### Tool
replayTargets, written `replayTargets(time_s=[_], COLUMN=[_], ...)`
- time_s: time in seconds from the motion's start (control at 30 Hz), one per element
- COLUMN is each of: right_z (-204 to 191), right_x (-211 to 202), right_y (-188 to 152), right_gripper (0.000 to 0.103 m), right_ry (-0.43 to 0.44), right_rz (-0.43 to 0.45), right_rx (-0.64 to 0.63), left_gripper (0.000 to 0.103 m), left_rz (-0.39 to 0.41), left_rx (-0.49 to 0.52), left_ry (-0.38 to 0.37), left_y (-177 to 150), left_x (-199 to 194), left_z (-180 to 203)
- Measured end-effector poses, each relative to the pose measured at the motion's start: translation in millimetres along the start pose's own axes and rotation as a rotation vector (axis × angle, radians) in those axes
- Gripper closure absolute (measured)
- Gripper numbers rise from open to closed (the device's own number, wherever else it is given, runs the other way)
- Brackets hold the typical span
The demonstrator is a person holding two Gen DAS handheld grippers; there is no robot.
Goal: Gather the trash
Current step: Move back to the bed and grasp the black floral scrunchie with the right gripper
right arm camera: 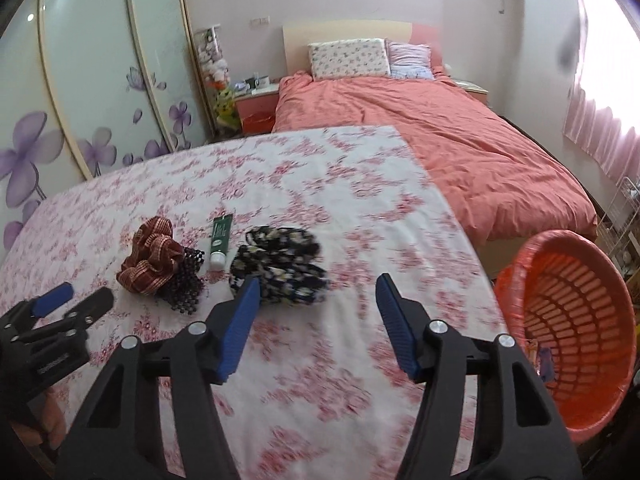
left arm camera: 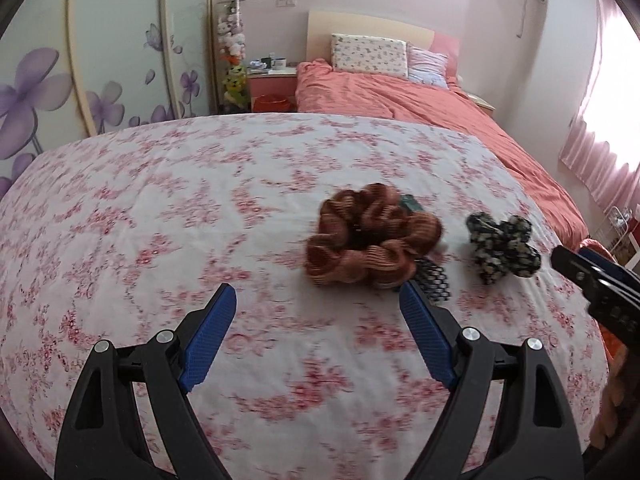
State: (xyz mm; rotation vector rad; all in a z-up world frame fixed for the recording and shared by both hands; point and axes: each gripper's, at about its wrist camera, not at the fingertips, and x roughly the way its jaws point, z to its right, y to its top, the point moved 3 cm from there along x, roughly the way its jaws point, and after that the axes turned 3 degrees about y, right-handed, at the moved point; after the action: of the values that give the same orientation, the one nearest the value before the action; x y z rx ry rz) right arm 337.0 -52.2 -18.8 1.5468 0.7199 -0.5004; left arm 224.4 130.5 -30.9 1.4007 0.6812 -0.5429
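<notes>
On the floral-cloth table (left arm camera: 200, 208) lie a brown striped scrunchie (left arm camera: 370, 236), a black beaded hair piece (left arm camera: 434, 280) beside it, a dark floral scrunchie (left arm camera: 502, 248) and a green tube (right arm camera: 221, 242) with a white cap. My left gripper (left arm camera: 318, 300) is open and empty, just short of the brown scrunchie (right arm camera: 150, 258). My right gripper (right arm camera: 316, 292) is open and empty, its left finger by the dark floral scrunchie (right arm camera: 280, 262). An orange basket (right arm camera: 572, 320) stands off the table's right edge, with small bits inside.
A bed (right arm camera: 440, 132) with a coral duvet and pillows lies behind the table. A nightstand (right arm camera: 256, 106) with cups stands at its left. Wardrobe doors (right arm camera: 80, 100) with purple flowers fill the left. A wire rack (right arm camera: 624, 208) stands at far right.
</notes>
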Motion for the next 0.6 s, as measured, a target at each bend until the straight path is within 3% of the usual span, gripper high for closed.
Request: replayTargets(time_s=[0.2,0.3,0.37,0.47,0.6], right_z=[-10,-12,-12,-9,6], right_x=[28,42,50,48,30], right_y=[7,6,1,-7,-10], right_gripper=[0.051,0.063,0.085,0.094,0.096], right_ry=[0.0,-0.006,-0.001,0.001,-0.036], right_rz=[-0.03,-0.061,-0.091,-0.092,-0.044], right_rx=[0.029,0.029,0.029,0.024,0.049], left_gripper=[0.02,0.02,0.02,0.02,0.02], left_rz=[0.012,0.016,0.013,0.007,0.005], left_rx=[-0.026,-0.023,-0.019,-0.016,0.007], left_ry=[-0.014,-0.021,-0.028,-0.047,-0.056], left_y=[3,5,5,5,6], left_x=[4,5,7,10,13], left_z=[-14,-12,-10,-4,10])
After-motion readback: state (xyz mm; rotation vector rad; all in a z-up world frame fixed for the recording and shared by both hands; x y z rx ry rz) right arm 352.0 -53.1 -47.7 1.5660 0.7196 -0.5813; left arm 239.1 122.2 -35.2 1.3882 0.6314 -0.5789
